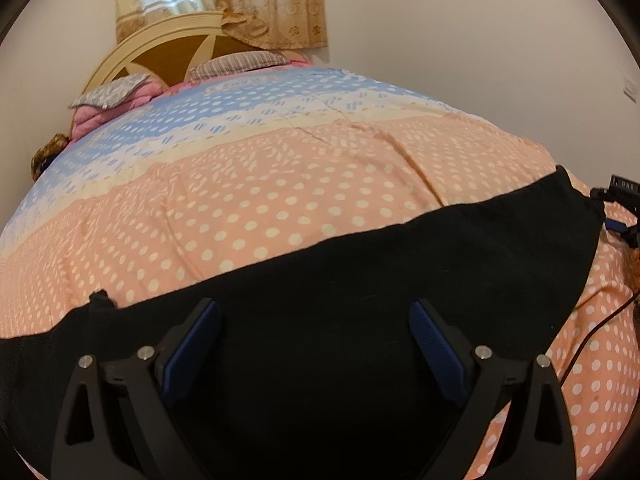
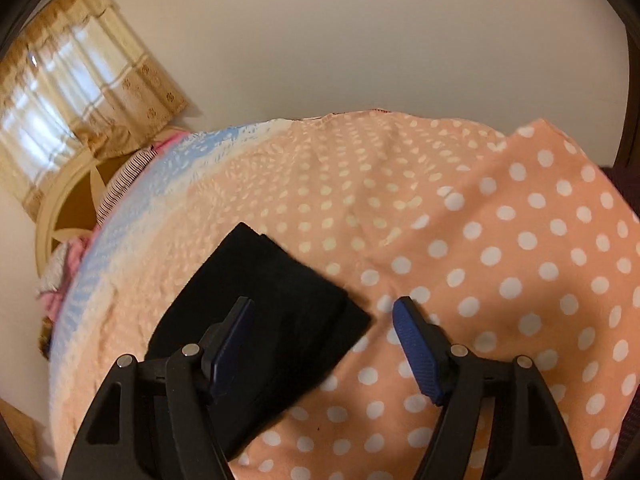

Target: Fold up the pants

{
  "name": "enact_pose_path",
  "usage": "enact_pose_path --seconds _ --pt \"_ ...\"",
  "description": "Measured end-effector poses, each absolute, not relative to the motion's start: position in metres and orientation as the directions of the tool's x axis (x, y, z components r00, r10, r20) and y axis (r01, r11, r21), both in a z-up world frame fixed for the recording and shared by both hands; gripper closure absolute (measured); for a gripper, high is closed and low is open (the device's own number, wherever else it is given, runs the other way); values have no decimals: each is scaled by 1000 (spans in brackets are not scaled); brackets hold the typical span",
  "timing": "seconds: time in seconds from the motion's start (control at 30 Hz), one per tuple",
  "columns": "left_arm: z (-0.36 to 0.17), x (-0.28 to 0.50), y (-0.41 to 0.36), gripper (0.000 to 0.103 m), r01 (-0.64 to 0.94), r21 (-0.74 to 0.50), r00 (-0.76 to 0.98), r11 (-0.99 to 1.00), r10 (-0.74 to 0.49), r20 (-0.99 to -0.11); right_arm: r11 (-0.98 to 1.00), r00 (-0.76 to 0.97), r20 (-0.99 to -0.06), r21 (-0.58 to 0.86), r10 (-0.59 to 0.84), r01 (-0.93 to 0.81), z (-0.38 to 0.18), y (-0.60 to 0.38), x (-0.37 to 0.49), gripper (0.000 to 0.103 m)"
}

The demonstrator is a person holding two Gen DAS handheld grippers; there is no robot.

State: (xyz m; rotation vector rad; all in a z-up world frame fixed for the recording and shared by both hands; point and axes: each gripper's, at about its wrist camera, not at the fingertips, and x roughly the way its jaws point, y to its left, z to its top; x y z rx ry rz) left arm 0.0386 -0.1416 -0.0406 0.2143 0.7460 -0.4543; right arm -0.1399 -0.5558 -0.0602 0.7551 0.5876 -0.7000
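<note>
While both cameras look down across the same bed, each view is listed in turn.

Left wrist, surroundings: a quilt (image 1: 280,200) with white dots on peach, and blue and cream bands farther off, covers the bed; pillows (image 1: 236,65) lie against a rounded headboard (image 1: 168,54) under a patterned curtain (image 1: 224,0); a thin dark cable (image 1: 592,332) runs over the quilt at the right edge.
Left wrist, pants: the black pants (image 1: 400,264) lie flat in a long band across the near part of the quilt, one end up to the right, the rest running under the camera.
Left wrist, other gripper: dark parts, seemingly of the right gripper (image 1: 622,210), show just past the right end of the pants.
Left wrist, fingers: the left gripper (image 1: 315,322) has its blue pads spread wide above the black cloth, nothing between them; whether the tips touch the fabric cannot be told.

Right wrist, surroundings: the same dotted quilt (image 2: 480,240) fills the view, a raised fold at upper right; curtain (image 2: 80,80) and headboard (image 2: 64,200) sit at the left.
Right wrist, pants: a folded black end of the pants (image 2: 260,300) lies on the quilt, low and left of centre, its corner reaching between the fingers.
Right wrist, fingers: the right gripper (image 2: 324,312) has its pads well apart and clamps nothing; the left finger (image 2: 234,344) is over the cloth, the right finger (image 2: 416,344) over bare quilt.
</note>
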Motion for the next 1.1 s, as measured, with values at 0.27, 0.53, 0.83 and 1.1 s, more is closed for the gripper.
enact_pose_path --seconds 0.27,0.53,0.83,1.1 --pt "-33 41 -122 5 438 6 661 899 -317 -680 554 646 -723 441 -247 706 -50 -566 -144 90" --pt "-29 54 -92 5 352 -38 683 935 -284 -673 890 825 -548 295 -141 348 44 -435 -102 91" --pt "-35 62 -60 5 295 -58 688 954 -254 -679 979 732 -657 52 181 -195 -2 -224 -45 91" --pt "-45 73 -43 5 253 -78 673 964 -233 -702 975 708 -678 65 198 -211 -46 -188 -39 91"
